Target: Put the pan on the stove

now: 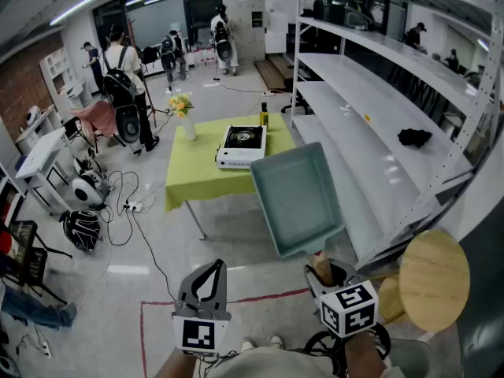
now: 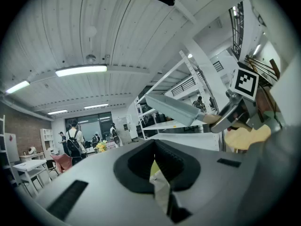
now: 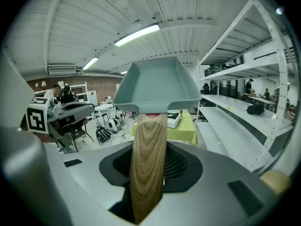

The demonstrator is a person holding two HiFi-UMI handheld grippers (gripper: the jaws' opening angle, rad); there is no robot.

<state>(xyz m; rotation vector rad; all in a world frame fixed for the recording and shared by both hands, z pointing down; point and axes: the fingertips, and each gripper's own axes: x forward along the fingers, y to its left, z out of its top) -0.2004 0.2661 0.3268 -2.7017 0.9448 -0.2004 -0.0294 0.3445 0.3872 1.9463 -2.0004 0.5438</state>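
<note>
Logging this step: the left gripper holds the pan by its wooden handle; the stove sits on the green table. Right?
No: the right gripper holds the pan by its wooden handle, as the right gripper view shows; the stove sits on the green table.

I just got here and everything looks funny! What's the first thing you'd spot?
The big square grey-green pan jumps out: it hangs in the air in the middle, its wooden handle clamped in the jaws of the right gripper. Beyond it, a portable gas stove sits on a yellow-green table, with yellow flowers in a white vase at the table's far left corner.
</note>
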